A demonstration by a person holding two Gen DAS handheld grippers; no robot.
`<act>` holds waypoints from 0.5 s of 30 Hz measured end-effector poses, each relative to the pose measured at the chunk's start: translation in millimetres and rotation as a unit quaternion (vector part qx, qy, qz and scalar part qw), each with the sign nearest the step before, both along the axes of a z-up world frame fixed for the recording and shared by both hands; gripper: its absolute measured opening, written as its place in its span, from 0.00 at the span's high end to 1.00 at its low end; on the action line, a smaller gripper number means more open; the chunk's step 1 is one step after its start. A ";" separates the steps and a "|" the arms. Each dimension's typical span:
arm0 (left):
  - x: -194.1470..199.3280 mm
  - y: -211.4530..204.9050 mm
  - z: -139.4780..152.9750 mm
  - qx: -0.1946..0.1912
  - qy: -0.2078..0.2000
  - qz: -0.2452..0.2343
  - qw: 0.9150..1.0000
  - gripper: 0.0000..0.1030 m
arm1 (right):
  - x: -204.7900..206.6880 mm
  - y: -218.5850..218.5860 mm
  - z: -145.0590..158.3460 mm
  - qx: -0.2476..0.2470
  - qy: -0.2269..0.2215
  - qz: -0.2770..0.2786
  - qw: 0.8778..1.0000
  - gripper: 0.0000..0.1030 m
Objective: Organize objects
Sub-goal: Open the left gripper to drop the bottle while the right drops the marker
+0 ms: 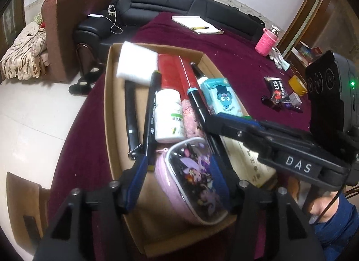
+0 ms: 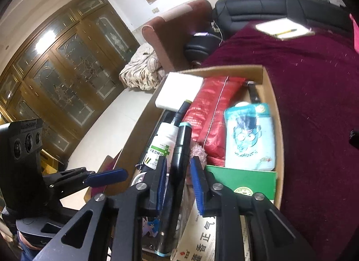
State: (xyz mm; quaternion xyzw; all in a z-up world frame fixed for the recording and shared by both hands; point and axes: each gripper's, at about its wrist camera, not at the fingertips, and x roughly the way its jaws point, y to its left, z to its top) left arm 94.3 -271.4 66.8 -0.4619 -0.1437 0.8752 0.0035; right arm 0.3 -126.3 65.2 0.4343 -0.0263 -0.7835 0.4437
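Observation:
A cardboard box (image 1: 111, 113) on a maroon cloth holds a white foam block (image 1: 136, 63), a red packet (image 1: 172, 72), a white pill bottle (image 1: 168, 117), black markers, a light blue cartoon tissue pack (image 1: 221, 96) and a pink-purple cartoon pouch (image 1: 195, 182). My left gripper (image 1: 177, 169) is open, its jaws on either side of the pouch. My right gripper (image 2: 178, 171) has its jaws around a black marker with a teal band (image 2: 180, 148); the pads stand slightly off the barrel. The right gripper also shows in the left wrist view (image 1: 226, 119).
Loose items lie on the cloth at right: a black snack packet (image 1: 277, 89), a yellow tape roll (image 1: 296, 83), a pink bottle (image 1: 268, 40), and a notepad with a pen (image 1: 197, 24). A green box (image 2: 242, 182) sits in the cardboard box. A black sofa stands behind.

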 end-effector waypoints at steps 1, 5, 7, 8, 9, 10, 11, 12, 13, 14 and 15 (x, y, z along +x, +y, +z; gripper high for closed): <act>1.9 -0.1 1.0 0.000 0.002 0.001 1.000 0.43 | 1.0 2.3 2.7 -0.003 0.003 -0.001 1.000 0.73; 7.7 -0.7 3.6 0.003 0.008 0.005 1.000 0.42 | 0.7 14.7 8.7 -0.017 -0.002 -0.009 1.000 0.66; 9.0 -1.1 3.2 0.005 0.007 0.011 1.000 0.42 | -1.3 20.9 9.1 -0.023 -0.009 -0.014 1.000 0.65; 9.7 -1.8 3.0 0.006 0.007 0.012 1.000 0.42 | -2.4 24.0 8.2 -0.025 -0.013 -0.016 0.999 0.65; 10.4 -1.4 3.0 0.007 0.007 0.013 1.000 0.42 | -3.2 26.7 7.5 -0.026 -0.015 -0.018 0.999 0.65; 11.2 -1.0 3.4 0.008 0.007 0.014 1.000 0.42 | -4.4 29.4 7.5 -0.027 -0.018 -0.020 0.999 0.65; 11.9 -0.1 4.1 0.008 0.009 0.015 1.000 0.42 | -5.4 33.4 7.1 -0.028 -0.019 -0.024 0.999 0.65; 12.2 1.2 4.7 0.009 0.010 0.015 1.000 0.42 | -6.2 37.1 7.5 -0.029 -0.020 -0.027 0.999 0.65; 12.4 3.2 5.7 0.010 0.011 0.014 1.000 0.42 | -6.6 40.5 7.8 -0.029 -0.021 -0.029 0.999 0.65; 12.4 6.1 7.6 0.010 0.013 0.013 1.000 0.42 | -7.5 44.7 7.7 -0.031 -0.022 -0.032 0.999 0.64; 12.8 8.0 8.6 0.010 0.015 0.013 1.000 0.42 | -8.5 48.9 7.9 -0.032 -0.023 -0.035 0.999 0.64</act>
